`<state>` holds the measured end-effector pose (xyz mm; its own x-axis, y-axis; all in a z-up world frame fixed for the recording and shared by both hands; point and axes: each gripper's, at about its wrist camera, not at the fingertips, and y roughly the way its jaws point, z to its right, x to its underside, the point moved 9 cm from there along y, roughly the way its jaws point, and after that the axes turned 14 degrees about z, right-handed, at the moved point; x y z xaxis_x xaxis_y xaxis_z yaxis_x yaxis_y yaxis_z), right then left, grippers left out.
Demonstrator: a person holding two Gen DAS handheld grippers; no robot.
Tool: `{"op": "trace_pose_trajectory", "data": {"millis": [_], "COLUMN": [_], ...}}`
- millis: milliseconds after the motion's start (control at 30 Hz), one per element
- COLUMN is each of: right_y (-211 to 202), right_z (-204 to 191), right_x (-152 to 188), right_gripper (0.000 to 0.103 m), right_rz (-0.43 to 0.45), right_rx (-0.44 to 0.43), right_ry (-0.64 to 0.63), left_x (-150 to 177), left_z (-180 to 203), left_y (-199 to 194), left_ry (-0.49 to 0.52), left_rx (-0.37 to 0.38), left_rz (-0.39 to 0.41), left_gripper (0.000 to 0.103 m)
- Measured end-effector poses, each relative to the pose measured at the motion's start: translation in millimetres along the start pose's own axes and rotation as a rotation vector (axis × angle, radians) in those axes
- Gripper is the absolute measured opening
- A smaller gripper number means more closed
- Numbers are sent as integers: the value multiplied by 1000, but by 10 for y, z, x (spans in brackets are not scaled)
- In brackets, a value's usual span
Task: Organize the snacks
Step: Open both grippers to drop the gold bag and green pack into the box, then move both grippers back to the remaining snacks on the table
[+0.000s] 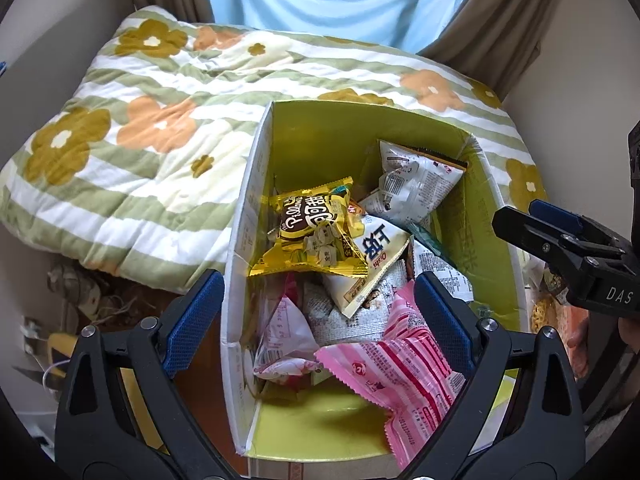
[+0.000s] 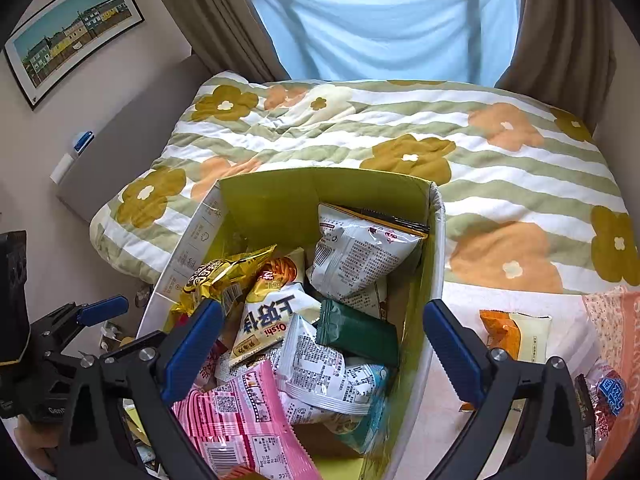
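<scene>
From the left wrist view, one cardboard box [image 1: 256, 184] with a white outside and a lime-green lining stands against a quilt [image 1: 132, 128] printed with green stripes and orange and mustard flowers. At least seven snack packets lie heaped in the box: one yellow packet [image 1: 310, 232] on top toward the left wall, one white Oishi packet [image 1: 370, 260] just beside it, one white packet with a dark top seam [image 1: 416, 184] leaning at the far end, two pink ones, a striped pink packet [image 1: 404, 364] nearest the camera and a paler pink packet [image 1: 286, 332] to its left, plus grey-white printed wrappers underneath whose number I cannot tell. The left gripper [image 1: 316, 320] hangs over the near end of the box with its jaws spread wide, one blue pad outside the left wall and the other above the striped pink packet; nothing is clamped between them. The right gripper [image 1: 560, 224] shows at the right edge, over the right rim. From the right wrist view the same box [image 2: 434, 248] holds the heap, and here one dark green packet [image 2: 356, 330] also shows near the middle. Outside it, on a pale cloth to the right, lie one orange-and-cream packet [image 2: 516, 332] and at least one blue-labelled packet [image 2: 608, 394] at the edge. The right gripper [image 2: 324, 340] has its jaws standing wide apart over the heap, gripping nothing, its left pad just above the yellow packet [image 2: 224, 276].
</scene>
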<state>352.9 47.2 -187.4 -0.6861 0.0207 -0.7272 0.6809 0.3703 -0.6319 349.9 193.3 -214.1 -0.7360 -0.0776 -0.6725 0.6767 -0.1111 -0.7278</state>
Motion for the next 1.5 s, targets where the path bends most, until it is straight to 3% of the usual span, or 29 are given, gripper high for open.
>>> {"op": "trace_pose_trajectory", "data": {"millis": [267,533,767,1000,1233,1500], "right_y": [-311,-777,-1268,-1658,-1876,-1735], "right_z": [-55,191,686,1378,2050,2569], "right_x": [-5,-20,-27,104,321,692], "right_gripper": [100,100,100,100,100,100], "right_rz": [37,87,135,148,126,46], "right_rx": [7,88,179,238,223,160], "right_ry": [-1,26,63,84,42,-10], "left_x": [-64,-111,-153,-142,45,379], "left_z": [129,509,1038,1772,2562,3133], "left_y": [-251,-354,-423,-442,-237,271], "left_ry": [-3,36,78,113,109,80], "left_rx": [30,105,163,173,151,111], "left_rz": [45,60,86,101,79,-8], "left_gripper": [95,95,95,95,95,95]}}
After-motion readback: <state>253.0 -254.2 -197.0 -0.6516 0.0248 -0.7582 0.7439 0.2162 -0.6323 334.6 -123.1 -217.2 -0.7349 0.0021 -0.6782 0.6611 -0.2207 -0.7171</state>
